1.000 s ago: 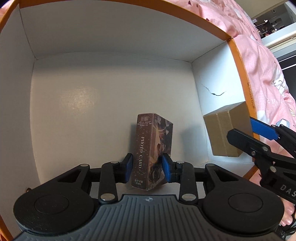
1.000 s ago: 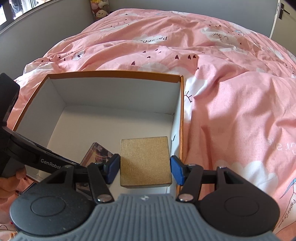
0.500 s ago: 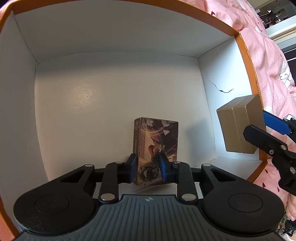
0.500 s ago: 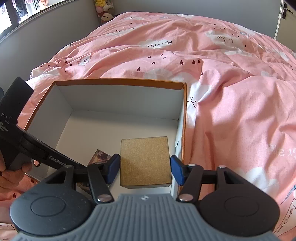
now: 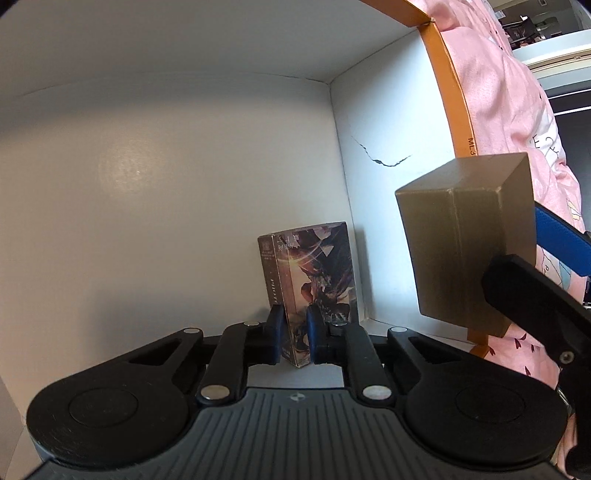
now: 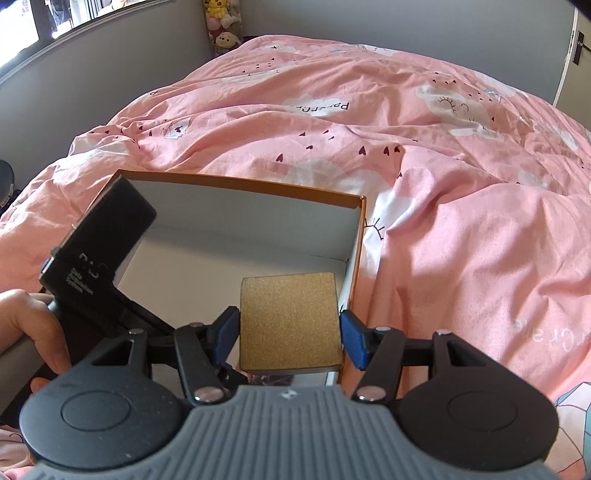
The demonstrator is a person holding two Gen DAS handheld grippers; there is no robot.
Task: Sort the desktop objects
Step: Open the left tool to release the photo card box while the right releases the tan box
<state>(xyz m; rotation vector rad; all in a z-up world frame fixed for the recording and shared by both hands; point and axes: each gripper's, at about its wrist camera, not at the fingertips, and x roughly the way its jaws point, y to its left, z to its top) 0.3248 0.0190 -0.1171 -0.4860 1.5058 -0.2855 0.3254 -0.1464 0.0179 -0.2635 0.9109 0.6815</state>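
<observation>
My left gripper (image 5: pixel 295 339) is shut on a dark photo card box (image 5: pixel 310 280) and holds it upright deep inside the orange-rimmed white box (image 5: pixel 184 166), near its right wall. My right gripper (image 6: pixel 290 336) is shut on a gold-brown cardboard box (image 6: pixel 290 325), which hangs over the white box's near right corner (image 6: pixel 352 258). The cardboard box also shows at the right of the left wrist view (image 5: pixel 465 240). The left gripper's body (image 6: pixel 107 258) shows at the left of the right wrist view.
The white box lies on a bed with a pink patterned duvet (image 6: pixel 443 166). Its right inner wall has a small crack (image 5: pixel 380 158). Grey walls and plush toys (image 6: pixel 223 29) stand beyond the bed.
My left gripper has moved lower and rightward inside the white box, bringing the card box close to the right wall. The right gripper with the cardboard box now appears closer to the left one.
</observation>
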